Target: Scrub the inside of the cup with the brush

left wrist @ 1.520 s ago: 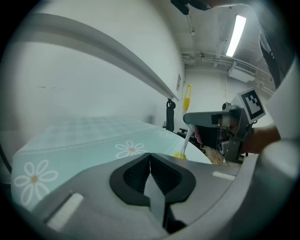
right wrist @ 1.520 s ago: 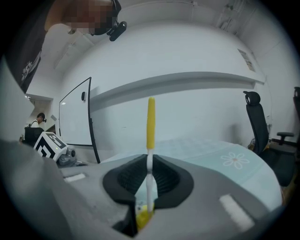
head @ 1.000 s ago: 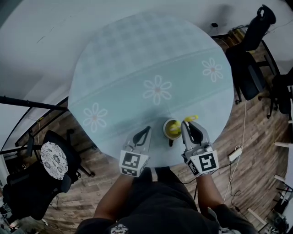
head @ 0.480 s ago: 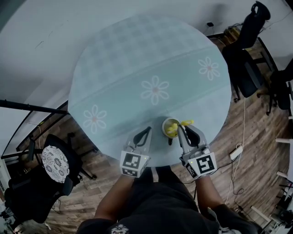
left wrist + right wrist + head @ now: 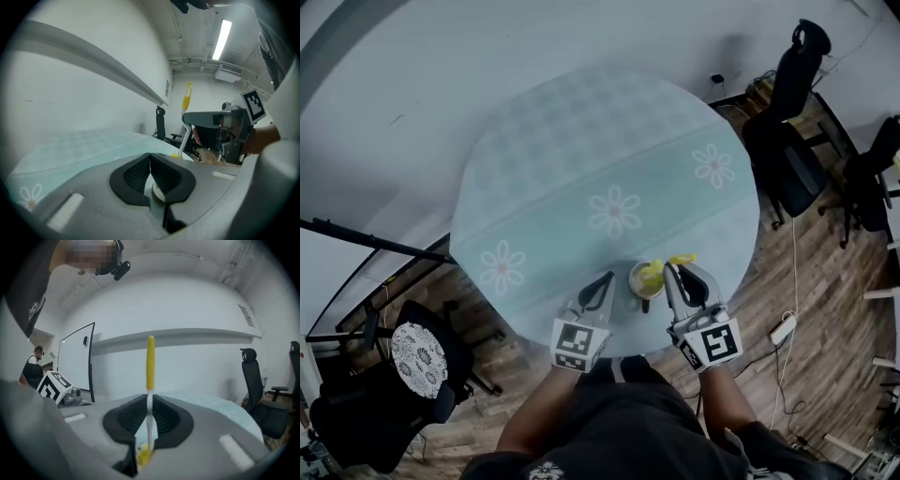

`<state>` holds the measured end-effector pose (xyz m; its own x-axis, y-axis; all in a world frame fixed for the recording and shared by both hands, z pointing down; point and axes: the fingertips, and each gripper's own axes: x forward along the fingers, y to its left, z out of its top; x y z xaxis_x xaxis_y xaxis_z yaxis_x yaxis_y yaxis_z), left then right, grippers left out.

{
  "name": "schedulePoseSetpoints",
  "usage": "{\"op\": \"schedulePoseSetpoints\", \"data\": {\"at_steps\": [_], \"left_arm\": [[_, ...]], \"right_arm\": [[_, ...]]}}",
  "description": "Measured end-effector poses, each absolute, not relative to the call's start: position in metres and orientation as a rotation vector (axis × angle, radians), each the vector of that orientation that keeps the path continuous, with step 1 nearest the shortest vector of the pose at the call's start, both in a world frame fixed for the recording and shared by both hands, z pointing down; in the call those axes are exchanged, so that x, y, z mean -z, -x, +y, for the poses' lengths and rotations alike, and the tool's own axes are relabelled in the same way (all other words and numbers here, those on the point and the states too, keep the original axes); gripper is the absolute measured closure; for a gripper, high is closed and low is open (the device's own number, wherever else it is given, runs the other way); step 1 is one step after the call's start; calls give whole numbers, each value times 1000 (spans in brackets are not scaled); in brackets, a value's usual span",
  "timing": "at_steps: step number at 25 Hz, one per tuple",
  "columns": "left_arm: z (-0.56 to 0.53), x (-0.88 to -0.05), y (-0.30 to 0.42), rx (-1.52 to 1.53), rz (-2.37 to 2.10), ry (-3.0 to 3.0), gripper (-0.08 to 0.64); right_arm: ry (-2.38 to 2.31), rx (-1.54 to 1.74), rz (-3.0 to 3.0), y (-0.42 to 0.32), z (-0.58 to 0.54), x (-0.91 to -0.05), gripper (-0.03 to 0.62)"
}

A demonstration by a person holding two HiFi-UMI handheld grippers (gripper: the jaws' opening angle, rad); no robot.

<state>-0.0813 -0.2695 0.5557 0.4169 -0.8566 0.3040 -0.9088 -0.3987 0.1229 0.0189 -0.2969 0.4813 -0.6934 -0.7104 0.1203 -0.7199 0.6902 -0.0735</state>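
Observation:
A small pale cup (image 5: 634,281) stands near the front edge of the round table (image 5: 581,159), which has a light blue flowered cloth. My right gripper (image 5: 680,274) (image 5: 150,401) is shut on the white stem of the brush (image 5: 150,362), just right of the cup. The brush's yellow handle (image 5: 682,259) points up and away; its yellow head (image 5: 651,274) sits down in the cup. My left gripper (image 5: 605,280) (image 5: 150,159) is shut just left of the cup, and I cannot see it touching the cup. From the left gripper view the brush (image 5: 187,101) and right gripper (image 5: 220,129) show at right.
Black office chairs (image 5: 783,150) stand right of the table, and another chair with a patterned seat (image 5: 417,356) is at lower left. A power strip (image 5: 783,328) lies on the wooden floor. A whiteboard (image 5: 75,362) and a person (image 5: 33,364) are in the background.
The head view has shifted, so table and cup sit slightly lower and further left in the picture. Both grippers keep their places beside the cup, and the brush head stays in it.

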Motion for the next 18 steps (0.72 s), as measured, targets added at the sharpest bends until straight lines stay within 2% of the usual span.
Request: {"op": "schedulePoseSetpoints", "data": {"at_steps": [18], "left_arm": [[-273, -419, 88, -130, -1668, -2561, 554]], "right_arm": [[-1394, 97, -2923, -42, -282, -340, 556]]}}
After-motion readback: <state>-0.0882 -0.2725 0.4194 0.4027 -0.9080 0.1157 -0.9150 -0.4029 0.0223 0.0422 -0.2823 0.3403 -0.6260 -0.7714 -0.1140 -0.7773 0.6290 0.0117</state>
